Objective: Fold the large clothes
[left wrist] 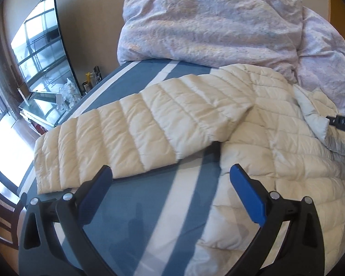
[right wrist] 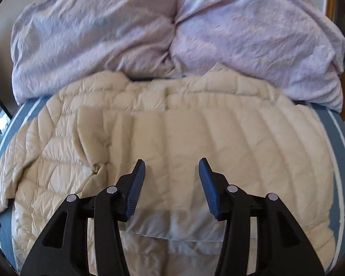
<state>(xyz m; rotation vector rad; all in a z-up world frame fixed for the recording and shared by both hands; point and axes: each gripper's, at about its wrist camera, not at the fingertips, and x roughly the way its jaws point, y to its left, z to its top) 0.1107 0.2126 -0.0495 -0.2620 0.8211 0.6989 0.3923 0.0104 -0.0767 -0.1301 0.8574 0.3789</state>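
Note:
A cream quilted puffer jacket [left wrist: 253, 138] lies spread on a bed with a blue-and-white striped sheet [left wrist: 149, 218]. One sleeve [left wrist: 126, 133] stretches out flat toward the left edge of the bed. My left gripper [left wrist: 171, 169] hangs open over the bare sheet just in front of that sleeve, with nothing between its blue pads. In the right wrist view a long ribbed panel of the jacket [right wrist: 195, 138] lies across the body. My right gripper [right wrist: 172, 161] stands open above it, its pads apart from the fabric.
A crumpled lilac duvet [right wrist: 172, 34] is piled at the far end of the bed. Left of the bed stand a television [left wrist: 41, 46] and a glass stand [left wrist: 46, 108] with small bottles. A wooden chair [left wrist: 2, 225] is at the lower left.

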